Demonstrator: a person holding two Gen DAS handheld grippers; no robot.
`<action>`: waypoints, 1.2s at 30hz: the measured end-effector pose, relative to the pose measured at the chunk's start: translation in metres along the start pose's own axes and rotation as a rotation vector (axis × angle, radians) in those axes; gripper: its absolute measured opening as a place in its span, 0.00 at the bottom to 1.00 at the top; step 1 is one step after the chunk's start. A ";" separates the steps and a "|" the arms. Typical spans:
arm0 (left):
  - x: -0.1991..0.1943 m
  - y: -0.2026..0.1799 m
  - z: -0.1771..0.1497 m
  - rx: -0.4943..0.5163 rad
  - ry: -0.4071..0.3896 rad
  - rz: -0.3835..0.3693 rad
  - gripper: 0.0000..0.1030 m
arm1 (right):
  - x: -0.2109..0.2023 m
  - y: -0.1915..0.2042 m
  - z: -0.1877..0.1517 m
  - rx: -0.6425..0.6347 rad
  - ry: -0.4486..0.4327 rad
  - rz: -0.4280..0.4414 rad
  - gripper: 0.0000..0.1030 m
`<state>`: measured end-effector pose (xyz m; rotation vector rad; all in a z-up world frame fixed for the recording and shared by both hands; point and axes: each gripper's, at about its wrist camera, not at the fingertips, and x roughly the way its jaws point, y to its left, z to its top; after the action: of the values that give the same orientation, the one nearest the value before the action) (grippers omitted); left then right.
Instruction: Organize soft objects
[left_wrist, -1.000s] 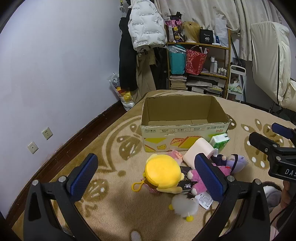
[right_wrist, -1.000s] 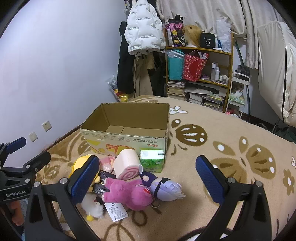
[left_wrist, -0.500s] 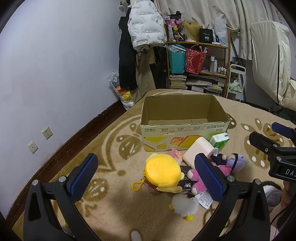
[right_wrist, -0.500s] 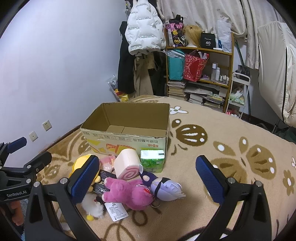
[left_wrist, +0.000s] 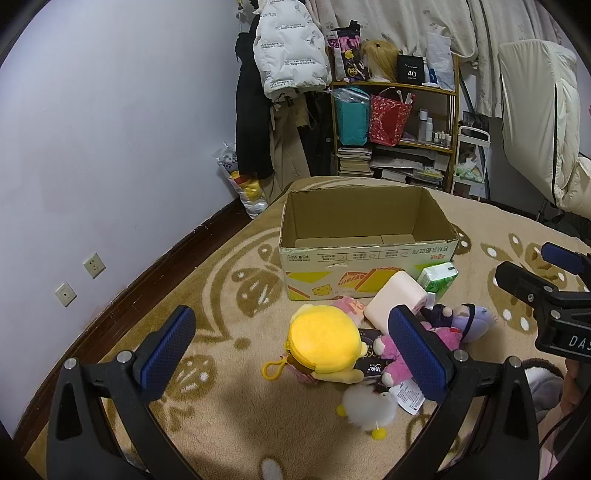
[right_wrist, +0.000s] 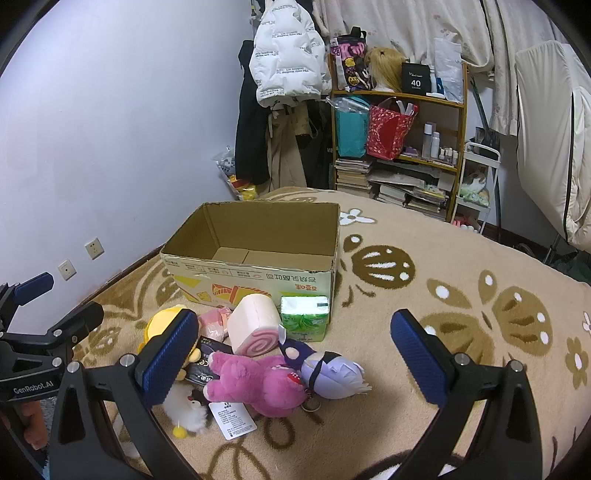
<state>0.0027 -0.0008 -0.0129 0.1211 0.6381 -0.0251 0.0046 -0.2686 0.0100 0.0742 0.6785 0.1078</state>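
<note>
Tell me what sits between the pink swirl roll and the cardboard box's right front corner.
The green tissue pack, standing against the cardboard box beside the pink swirl roll; the right wrist view shows it best.

Home bedroom / lived-in private room, cluttered.

Beige patterned carpet (right_wrist: 443, 266) covers the floor; coats and a white puffer jacket (right_wrist: 286, 55) hang against the pale wall (left_wrist: 110, 129); wooden shelf unit (right_wrist: 399, 147) crammed with book stacks, bottles, a teal bag, a red gift bag (left_wrist: 388, 120), and a blonde wig (right_wrist: 384, 68) on top. Pale curtains (left_wrist: 424, 26) hang behind it. Wall sockets (left_wrist: 94, 265) sit low above a dark skirting board. Plush toys and an open cardboard box (left_wrist: 364, 236) lie on the carpet. All domestic stuff.
</note>
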 end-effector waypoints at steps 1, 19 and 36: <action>0.000 0.000 -0.001 0.001 0.000 0.000 1.00 | 0.000 -0.001 0.000 0.001 0.001 0.002 1.00; 0.003 -0.003 -0.005 0.005 0.013 0.003 1.00 | 0.001 -0.001 -0.001 0.000 0.007 0.000 1.00; 0.030 0.001 0.015 -0.010 0.091 -0.027 1.00 | 0.024 -0.003 0.013 0.008 0.051 0.052 1.00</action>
<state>0.0357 -0.0011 -0.0192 0.1044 0.7307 -0.0426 0.0316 -0.2686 0.0046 0.0973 0.7279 0.1574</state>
